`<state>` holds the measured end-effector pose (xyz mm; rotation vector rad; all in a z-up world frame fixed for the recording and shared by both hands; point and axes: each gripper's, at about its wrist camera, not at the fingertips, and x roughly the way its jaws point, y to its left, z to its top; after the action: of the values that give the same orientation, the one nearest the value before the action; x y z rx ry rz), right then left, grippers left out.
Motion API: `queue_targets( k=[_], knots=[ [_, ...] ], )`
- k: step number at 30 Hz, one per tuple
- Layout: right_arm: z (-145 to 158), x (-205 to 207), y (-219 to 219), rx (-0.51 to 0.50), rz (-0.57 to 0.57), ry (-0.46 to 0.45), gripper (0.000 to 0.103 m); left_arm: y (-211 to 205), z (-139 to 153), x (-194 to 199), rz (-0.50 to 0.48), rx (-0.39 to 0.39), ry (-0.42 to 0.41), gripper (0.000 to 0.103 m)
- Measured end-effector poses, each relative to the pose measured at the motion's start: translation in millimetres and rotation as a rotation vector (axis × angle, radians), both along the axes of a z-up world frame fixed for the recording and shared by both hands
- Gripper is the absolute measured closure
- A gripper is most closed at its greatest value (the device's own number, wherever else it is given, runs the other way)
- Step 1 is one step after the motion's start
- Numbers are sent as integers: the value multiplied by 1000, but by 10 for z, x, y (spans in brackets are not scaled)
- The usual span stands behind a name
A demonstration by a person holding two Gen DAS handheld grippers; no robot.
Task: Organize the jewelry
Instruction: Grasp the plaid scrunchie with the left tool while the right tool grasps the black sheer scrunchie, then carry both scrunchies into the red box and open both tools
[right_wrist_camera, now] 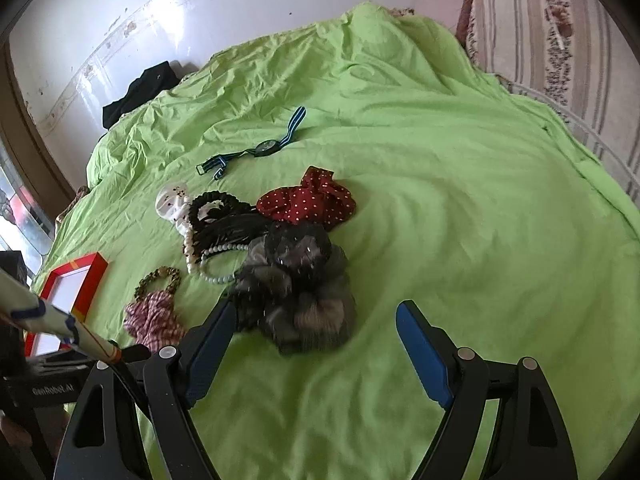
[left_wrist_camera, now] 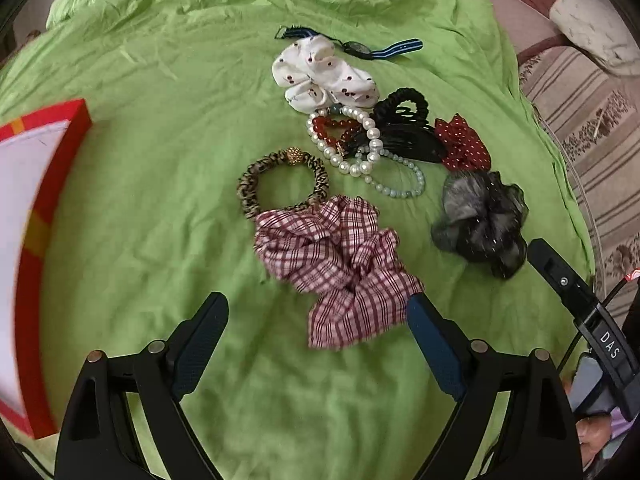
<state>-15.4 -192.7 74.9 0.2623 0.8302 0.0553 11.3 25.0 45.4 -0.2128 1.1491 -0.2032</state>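
Jewelry and hair ties lie in a heap on a green sheet (left_wrist_camera: 160, 180). My left gripper (left_wrist_camera: 318, 312) is open, just short of a pink plaid scrunchie (left_wrist_camera: 340, 256); its right finger touches the scrunchie's edge. Beyond lie a leopard hair tie (left_wrist_camera: 280, 182), a white pearl bracelet (left_wrist_camera: 360, 140), a red bead bracelet (left_wrist_camera: 332, 130), a pale blue bead bracelet (left_wrist_camera: 400, 184), and a white cherry scrunchie (left_wrist_camera: 324, 76). My right gripper (right_wrist_camera: 316, 320) is open, with a grey sheer scrunchie (right_wrist_camera: 296, 292) between its fingertips. A red box (left_wrist_camera: 40, 220) stands at the left.
A black claw clip and black hair tie (left_wrist_camera: 404, 124), a red dotted scrunchie (left_wrist_camera: 464, 144) and a striped-band watch (left_wrist_camera: 356, 46) lie at the heap's far side. The right gripper's body (left_wrist_camera: 576, 300) shows at the right. A striped sofa (right_wrist_camera: 560, 40) borders the sheet.
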Motion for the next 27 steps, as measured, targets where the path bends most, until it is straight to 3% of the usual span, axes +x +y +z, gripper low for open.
queue_targets(
  k=[2,8,10,11,12,14,15,18,27],
  knots=[
    [-38,92,27,10,15,6,17,-24,-73,54,5,-17,17,24],
    [-146,290,104,18,36,23,17,-130,-141,165,22,8,-12,28],
    [-177,328,116,29,40,33,19,-153,-144,165,28,28,-21,37],
    [-189,338,120,32,42,38,23,-168,-142,162,26,43,-28,51],
    [-204,351,133,31,44,43,32,-180,-139,160,21,55,-33,68],
    [-232,366,178,22,60,57,50,-185,-128,162,6,35,-27,85],
    [-236,367,198,21,68,62,61,-176,-110,159,6,20,-21,89],
    [-189,320,217,35,80,62,73,-140,-3,69,2,9,-36,91],
    [124,-88,333,28,114,29,77,137,483,-409,1,-42,-118,91]
  ],
)
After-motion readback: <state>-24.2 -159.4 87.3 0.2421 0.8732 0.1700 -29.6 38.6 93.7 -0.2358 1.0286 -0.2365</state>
